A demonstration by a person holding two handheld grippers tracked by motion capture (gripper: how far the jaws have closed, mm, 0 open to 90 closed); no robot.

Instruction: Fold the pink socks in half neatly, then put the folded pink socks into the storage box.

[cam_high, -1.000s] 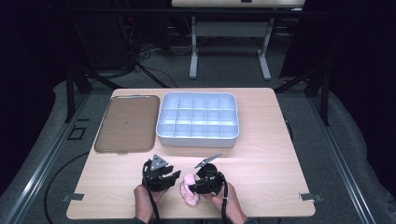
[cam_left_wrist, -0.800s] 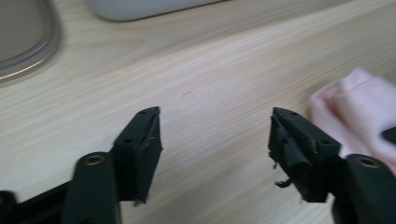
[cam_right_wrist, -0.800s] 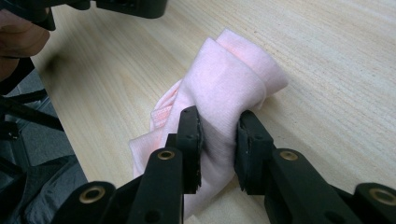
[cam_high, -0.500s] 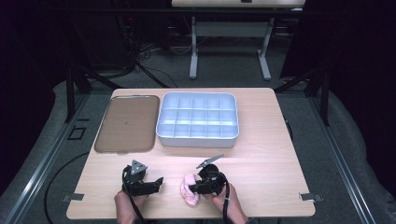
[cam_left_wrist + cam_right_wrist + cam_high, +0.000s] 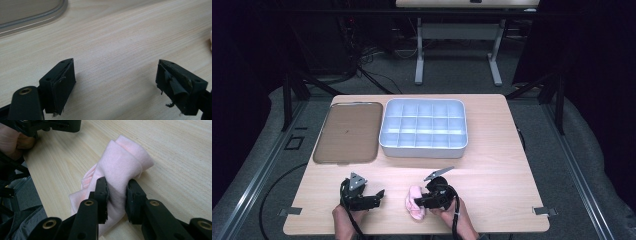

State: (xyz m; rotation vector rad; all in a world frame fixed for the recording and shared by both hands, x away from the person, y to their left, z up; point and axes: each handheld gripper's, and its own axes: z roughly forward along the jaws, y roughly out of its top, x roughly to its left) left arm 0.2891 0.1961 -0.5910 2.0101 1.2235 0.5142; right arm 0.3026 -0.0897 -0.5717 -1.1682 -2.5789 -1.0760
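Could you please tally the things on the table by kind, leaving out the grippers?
Pink cloth: 1
Divided bin: 1
Brown lid: 1
Total: 3

Lid (image 5: 346,132) left of compartment tray (image 5: 424,127)

Both forearms come in from the counter's near edge. The left tongs (image 5: 381,194) lie low and level, jaws spread wide with nothing between them, having just been opening. The right tongs (image 5: 418,202) are clamped, pointing toward the left hand (image 5: 343,216).
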